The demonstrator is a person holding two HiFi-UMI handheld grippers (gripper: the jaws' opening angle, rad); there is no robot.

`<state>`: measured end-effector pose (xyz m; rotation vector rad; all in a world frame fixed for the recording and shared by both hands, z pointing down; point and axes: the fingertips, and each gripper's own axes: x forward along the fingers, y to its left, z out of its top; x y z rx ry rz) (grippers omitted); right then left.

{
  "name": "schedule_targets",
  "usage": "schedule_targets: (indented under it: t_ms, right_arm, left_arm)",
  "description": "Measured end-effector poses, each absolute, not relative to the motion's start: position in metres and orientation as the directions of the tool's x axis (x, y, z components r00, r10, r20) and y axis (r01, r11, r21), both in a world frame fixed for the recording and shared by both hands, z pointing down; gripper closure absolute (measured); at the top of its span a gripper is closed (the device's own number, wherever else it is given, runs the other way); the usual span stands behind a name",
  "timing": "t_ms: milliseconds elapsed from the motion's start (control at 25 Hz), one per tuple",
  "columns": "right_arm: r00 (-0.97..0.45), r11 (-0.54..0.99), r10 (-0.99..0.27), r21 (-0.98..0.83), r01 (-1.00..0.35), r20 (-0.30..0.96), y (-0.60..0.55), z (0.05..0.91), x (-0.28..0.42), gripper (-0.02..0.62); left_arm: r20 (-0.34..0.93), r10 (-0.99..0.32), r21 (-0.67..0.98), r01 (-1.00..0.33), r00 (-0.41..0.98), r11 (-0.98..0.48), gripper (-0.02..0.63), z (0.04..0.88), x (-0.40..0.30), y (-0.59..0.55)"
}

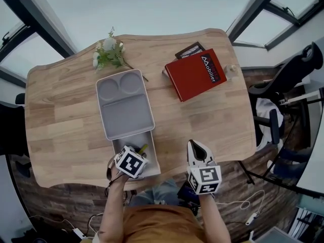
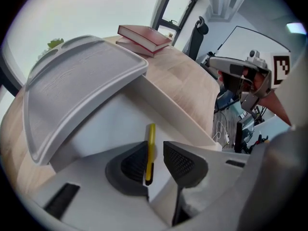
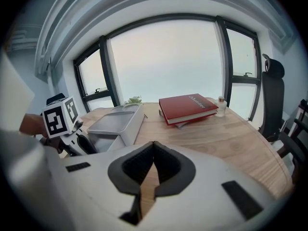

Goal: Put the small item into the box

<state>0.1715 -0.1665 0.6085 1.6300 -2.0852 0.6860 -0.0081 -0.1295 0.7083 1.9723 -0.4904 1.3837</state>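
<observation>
The grey box (image 1: 152, 156) lies near the table's front edge, and its lid (image 1: 125, 110) is slid back so the near end is uncovered. My left gripper (image 1: 139, 155) reaches into that uncovered end. In the left gripper view the small item (image 2: 150, 148), a thin yellow strip with a dark tip, stands between the jaws of the left gripper (image 2: 155, 160). It rests against the left pad, with a visible gap to the other pad. My right gripper (image 1: 192, 143) hovers over the front edge to the right of the box, and its jaws (image 3: 153, 165) are shut on nothing.
A red book (image 1: 196, 74) on a darker one lies at the back right, with a small bottle (image 1: 231, 70) beside it. White flowers (image 1: 109, 52) lie behind the box. An office chair (image 1: 288, 75) stands off the right edge.
</observation>
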Motion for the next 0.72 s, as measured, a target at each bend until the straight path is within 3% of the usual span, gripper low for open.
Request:
schedule_targets:
  t_ms: [400,720]
  right_arm:
    - [-0.293,0.249,-0.793,-0.155,-0.956,0.535,-0.167,0.589,0.149,0.592]
    - [-0.386,0.303,-0.806,-0.248,-0.92,0.449,-0.165,0.569,0.106,0.592]
  left_arm:
    - [0.857,-0.167,0.264,-0.693,0.488,-0.671,0.511,0.665,-0.014,-0.154]
    - [0.712,-0.381,0.315,-0.753,0.59,-0.577,0.517,0.628,-0.024,-0.168]
